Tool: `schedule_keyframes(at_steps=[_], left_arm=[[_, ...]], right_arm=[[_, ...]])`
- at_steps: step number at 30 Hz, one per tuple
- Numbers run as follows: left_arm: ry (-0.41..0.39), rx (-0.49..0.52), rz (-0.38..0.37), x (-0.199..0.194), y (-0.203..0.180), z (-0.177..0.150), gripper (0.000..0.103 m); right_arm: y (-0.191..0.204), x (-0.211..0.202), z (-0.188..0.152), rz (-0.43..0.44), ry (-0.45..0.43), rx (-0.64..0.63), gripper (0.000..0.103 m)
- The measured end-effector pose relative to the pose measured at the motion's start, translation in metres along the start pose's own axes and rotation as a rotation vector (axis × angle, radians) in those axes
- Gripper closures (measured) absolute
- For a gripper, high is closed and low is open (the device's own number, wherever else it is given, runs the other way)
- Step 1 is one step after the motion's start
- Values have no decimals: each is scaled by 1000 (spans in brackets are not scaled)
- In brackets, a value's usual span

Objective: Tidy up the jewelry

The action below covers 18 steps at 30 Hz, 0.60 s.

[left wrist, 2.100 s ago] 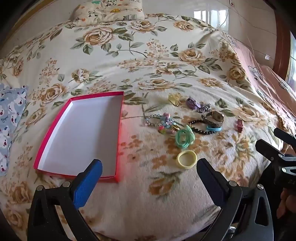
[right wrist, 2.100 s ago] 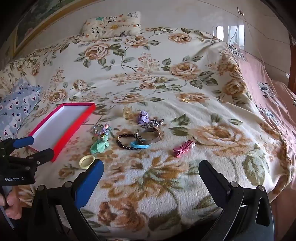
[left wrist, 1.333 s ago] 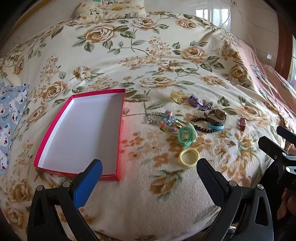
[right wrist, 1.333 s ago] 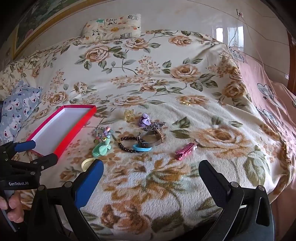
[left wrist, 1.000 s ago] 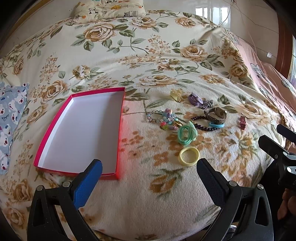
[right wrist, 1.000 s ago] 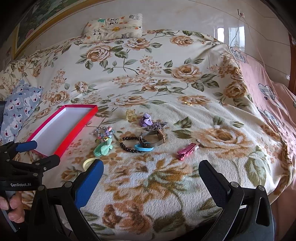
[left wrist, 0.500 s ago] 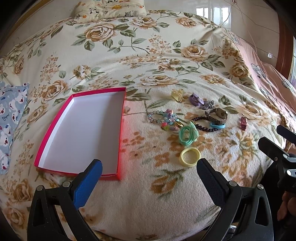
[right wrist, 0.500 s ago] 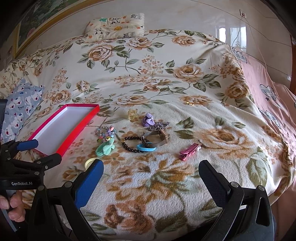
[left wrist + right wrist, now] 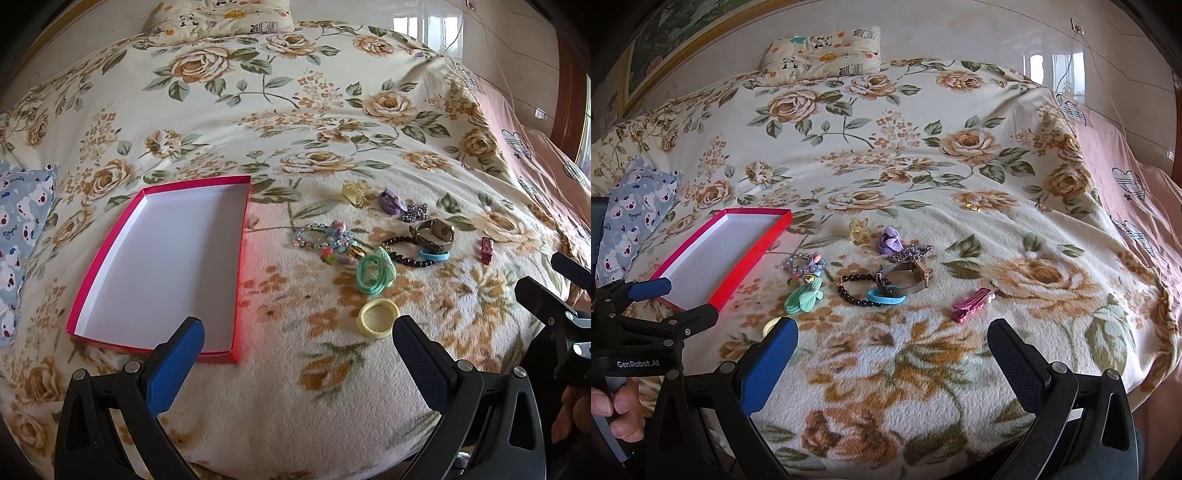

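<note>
A shallow red box (image 9: pixel 96 269) with a white inside lies empty on the flowered bedspread, left of several scattered pieces. Among them are a yellow hair tie (image 9: pixel 378 318), a green hair tie (image 9: pixel 375 271), a beaded bracelet (image 9: pixel 321 240), a dark bead bracelet (image 9: pixel 855 290), a watch (image 9: pixel 434 232), a blue band (image 9: pixel 886 297), a pink hair clip (image 9: pixel 971 304), a purple scrunchie (image 9: pixel 890 240) and a yellow claw clip (image 9: pixel 857 229). My left gripper (image 9: pixel 297 338) hovers open near the bed's front edge, short of the yellow hair tie. My right gripper (image 9: pixel 892 336) is open and empty below the pink clip.
A blue patterned cushion (image 9: pixel 639 218) lies at the left of the bed, and a panda-print pillow (image 9: pixel 822 55) at the head. A pink blanket (image 9: pixel 1126 192) covers the right side. A small gold piece (image 9: pixel 973 206) lies apart, farther back. A hand (image 9: pixel 622 410) holds the left gripper's handle.
Both views have crept slightly back and up, so the jewelry sits a little lower in frame. Nothing on the bed has moved and both grippers stay open.
</note>
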<state>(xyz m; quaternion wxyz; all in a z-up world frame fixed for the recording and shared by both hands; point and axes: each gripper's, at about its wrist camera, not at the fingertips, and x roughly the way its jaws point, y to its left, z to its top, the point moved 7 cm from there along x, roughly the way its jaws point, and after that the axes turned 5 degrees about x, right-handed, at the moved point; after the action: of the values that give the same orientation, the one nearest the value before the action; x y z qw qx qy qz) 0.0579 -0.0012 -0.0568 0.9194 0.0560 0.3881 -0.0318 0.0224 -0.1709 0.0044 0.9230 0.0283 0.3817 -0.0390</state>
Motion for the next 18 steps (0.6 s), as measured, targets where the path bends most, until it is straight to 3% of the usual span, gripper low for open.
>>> schedule_keyframes(at_steps=[13, 18], left_arm=[[15, 2, -20, 14, -1, 7, 1], [23, 4, -63, 22, -3, 13, 1]], right_arm=[[-1, 9, 8, 17, 16, 9, 0], [-9, 18, 11, 48, 33, 20, 2]])
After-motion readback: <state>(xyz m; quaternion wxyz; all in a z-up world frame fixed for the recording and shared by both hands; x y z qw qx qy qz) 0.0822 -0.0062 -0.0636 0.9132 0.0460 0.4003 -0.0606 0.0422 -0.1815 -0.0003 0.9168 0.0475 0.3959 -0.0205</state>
